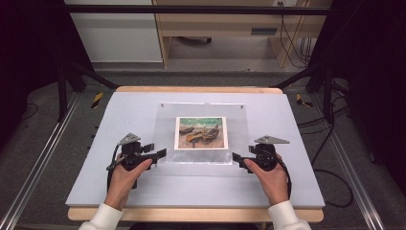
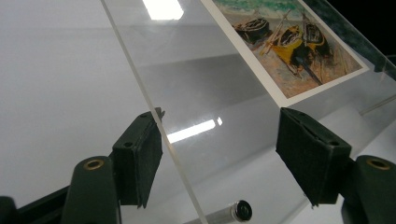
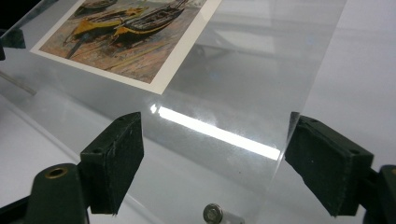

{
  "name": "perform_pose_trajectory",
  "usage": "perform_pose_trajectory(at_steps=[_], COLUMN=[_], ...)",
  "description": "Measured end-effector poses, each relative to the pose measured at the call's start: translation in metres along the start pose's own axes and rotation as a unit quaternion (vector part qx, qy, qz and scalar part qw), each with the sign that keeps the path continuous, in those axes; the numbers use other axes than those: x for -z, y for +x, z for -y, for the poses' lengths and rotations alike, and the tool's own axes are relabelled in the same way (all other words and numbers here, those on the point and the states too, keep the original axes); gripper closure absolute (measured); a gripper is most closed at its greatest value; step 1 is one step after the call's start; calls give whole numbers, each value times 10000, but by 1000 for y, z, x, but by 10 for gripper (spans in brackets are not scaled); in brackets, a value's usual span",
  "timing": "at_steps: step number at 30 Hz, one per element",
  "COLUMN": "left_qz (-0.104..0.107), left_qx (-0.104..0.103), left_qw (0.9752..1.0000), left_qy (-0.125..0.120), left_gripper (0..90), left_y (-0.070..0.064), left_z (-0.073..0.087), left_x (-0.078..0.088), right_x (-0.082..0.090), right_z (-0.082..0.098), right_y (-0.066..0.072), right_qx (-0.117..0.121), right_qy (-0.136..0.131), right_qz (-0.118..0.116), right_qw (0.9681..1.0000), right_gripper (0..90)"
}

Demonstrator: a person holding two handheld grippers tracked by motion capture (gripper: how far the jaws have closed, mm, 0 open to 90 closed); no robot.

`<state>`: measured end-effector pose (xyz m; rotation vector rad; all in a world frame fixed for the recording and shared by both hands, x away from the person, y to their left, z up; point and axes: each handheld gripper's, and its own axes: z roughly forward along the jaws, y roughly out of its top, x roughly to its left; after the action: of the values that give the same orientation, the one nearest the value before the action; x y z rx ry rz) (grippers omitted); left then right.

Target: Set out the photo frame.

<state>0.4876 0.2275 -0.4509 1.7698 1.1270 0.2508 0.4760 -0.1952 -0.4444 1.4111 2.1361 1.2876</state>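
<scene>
Two grippers closed in on a clear plastic sheet (image 1: pixel 201 136) lying over a boat picture (image 1: pixel 200 132) at the middle of the white table (image 1: pixel 119 115).

The left gripper (image 1: pixel 162 153) and right gripper (image 1: pixel 236 157) both stood open at its near corners, not yet pinching. The sheet looked stiff, light, slippery and easily scratched; its edges suited gripping. Glare blurred the edges, and the metal studs (image 2: pixel 236 211) were partly cut off.

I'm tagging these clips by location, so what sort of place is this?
Probably a lab recording station: a white table inside a dark metal frame, floor cables, and a person's two grippers at a clear panel.
</scene>
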Motion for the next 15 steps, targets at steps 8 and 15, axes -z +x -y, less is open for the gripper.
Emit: perform_pose_trajectory(at_steps=[8,15], left_qz=[-68,-86], left_qx=[-77,-89], left_qw=[9999,9999], left_qy=[-48,-107], left_gripper=[350,383], left_y=[-4,-6], left_z=[3,6], left_x=[7,11], right_x=[7,14], right_z=[3,9], right_y=[4,6], right_qx=[124,140], right_qy=[-46,-136], right_qz=[65,103], right_qw=[9999,9998], right_gripper=[256,302])
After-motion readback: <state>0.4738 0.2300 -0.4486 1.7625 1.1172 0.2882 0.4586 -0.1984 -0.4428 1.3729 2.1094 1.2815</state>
